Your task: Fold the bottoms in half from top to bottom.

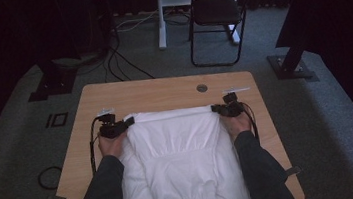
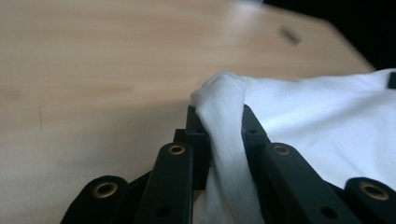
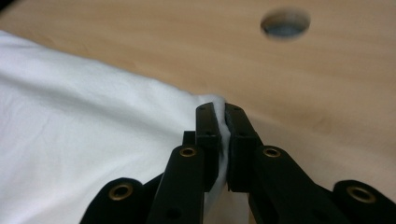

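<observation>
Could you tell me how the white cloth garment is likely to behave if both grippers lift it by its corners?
The white cloth garment would probably sag: it bunches where the left gripper pinches it. It looks light, since the right gripper clamps one thin fold. It may drag across the wooden table.

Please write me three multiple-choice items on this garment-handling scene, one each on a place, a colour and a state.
1. Where on the wooden table does the round hole sit?
A. near the far edge
B. at the near left corner
C. under the garment

2. What colour is the garment?
A. blue
B. white
C. red

3. How do the left gripper and the right gripper stand?
A. both wide open above the cloth
B. one open, one shut
C. each shut on a corner of the garment

Answers: 1 A, since the high view shows the hole beyond the cloth, towards the far edge. 2 B, as the fabric is white in every view. 3 C, as each gripper view shows cloth pinched between its jaws.
</observation>
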The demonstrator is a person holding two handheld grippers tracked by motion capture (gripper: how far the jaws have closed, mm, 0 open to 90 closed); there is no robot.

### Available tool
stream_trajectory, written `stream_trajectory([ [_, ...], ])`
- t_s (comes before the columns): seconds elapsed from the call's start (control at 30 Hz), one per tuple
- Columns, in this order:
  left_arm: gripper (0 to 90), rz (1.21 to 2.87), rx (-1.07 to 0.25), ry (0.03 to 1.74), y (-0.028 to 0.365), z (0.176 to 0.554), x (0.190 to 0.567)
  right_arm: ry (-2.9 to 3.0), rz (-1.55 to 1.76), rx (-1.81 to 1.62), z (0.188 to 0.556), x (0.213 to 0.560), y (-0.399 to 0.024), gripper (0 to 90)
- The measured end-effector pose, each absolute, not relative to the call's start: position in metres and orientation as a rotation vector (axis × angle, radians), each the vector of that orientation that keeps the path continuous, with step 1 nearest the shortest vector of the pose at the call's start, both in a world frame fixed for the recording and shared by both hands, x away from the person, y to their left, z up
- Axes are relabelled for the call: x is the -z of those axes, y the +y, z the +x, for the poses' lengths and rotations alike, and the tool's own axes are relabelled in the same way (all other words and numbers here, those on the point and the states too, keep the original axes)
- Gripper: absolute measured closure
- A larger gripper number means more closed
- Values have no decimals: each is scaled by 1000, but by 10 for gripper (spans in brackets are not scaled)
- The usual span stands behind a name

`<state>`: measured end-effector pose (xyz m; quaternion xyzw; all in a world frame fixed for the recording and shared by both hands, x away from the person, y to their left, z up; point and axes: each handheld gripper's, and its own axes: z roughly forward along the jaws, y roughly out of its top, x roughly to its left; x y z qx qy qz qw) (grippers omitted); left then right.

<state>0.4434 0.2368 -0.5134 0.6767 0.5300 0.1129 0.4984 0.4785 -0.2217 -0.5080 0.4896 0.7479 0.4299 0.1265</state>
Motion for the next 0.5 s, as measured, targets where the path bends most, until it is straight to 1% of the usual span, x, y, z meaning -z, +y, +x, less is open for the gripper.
stream_trajectory([
  [0.17, 798, 1577, -286, 1211, 238, 436, 486, 2090, 1319, -1348, 467, 476, -226, 855],
  [0.27, 796, 1551, -269, 1167, 240, 428, 475, 2084, 1242, -1363, 457, 463, -227, 854],
  [0.5, 793, 1551, -249, 1084, 246, 402, 464, 2088, 1128, -1422, 421, 457, -236, 851],
])
